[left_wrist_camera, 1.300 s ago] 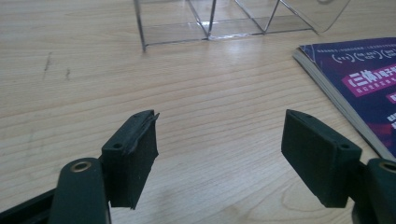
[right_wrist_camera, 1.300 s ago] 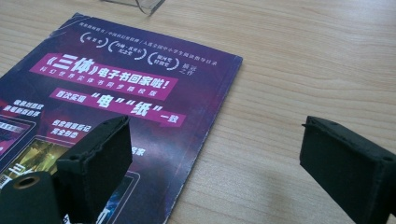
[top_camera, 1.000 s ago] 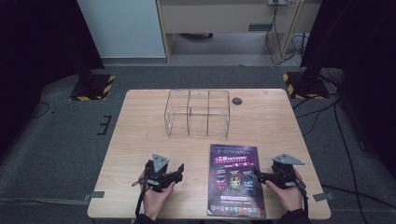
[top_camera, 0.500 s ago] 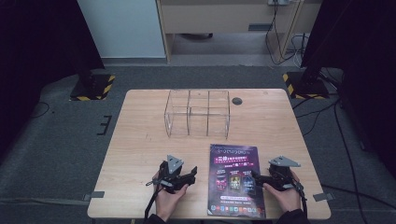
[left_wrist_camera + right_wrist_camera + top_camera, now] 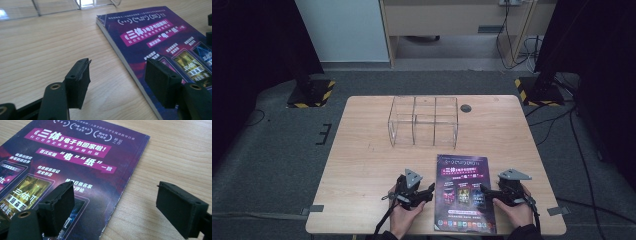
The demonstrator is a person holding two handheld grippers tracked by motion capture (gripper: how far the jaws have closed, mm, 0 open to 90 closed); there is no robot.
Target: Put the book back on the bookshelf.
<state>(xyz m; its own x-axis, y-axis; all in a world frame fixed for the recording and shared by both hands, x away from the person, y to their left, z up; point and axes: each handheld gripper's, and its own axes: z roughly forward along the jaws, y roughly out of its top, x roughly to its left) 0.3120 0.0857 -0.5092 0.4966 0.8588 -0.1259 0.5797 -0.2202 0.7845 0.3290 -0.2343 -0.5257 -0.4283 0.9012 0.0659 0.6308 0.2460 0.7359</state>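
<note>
1. Magazine [image 5: 463, 192], seen in the high view: it lies flat in the lower middle of the frame, on the near part of the wooden desk [image 5: 362, 150]. Its long axis runs from the lower edge toward the top of the frame. The left tongs [image 5: 430, 191] stand just beside its left edge and the right tongs [image 5: 484, 190] reach over its right edge, so both hands are about equally near. A clear plastic organizer [image 5: 424, 121] with three compartments stands well apart, above it in the frame.

2. Left gripper view: the left tongs [image 5: 117, 80] are open and have just been closing a little. The thin left edge of the magazine [image 5: 160, 42] passes between the two black jaws, one pad [image 5: 162, 81] over the cover, but nothing is pressed yet. The cover is glossy, dark purple with white and pink print.

3. Right gripper view: the right tongs [image 5: 122, 205] are open wide and have just been closing slightly. The slightly worn right edge of the magazine [image 5: 75, 157] runs between the jaws, not gripped. The desk [image 5: 175, 152] shows pale wood grain.
</note>
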